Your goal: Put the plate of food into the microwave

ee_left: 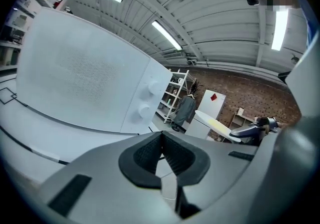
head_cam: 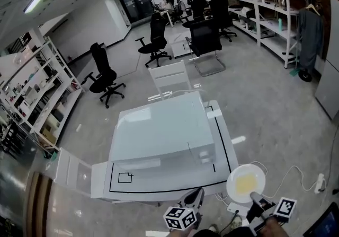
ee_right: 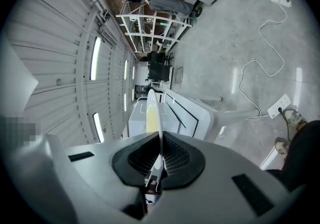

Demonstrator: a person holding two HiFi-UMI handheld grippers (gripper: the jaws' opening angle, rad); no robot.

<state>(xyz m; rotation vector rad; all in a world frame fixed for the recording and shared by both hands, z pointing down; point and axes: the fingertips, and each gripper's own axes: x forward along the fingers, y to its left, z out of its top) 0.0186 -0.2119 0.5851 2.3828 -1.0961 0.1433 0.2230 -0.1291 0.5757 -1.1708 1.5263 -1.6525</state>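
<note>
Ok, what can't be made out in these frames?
- Food on the plate: too small in the head view, edge-on in the right gripper view.
- Microwave inside: its door hides it in the left gripper view.
- Things on the back shelves: too small in the head view.

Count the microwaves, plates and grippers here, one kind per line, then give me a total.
Microwave: 1
Plate: 1
Grippers: 2 (left gripper, right gripper)
Total: 4
</note>
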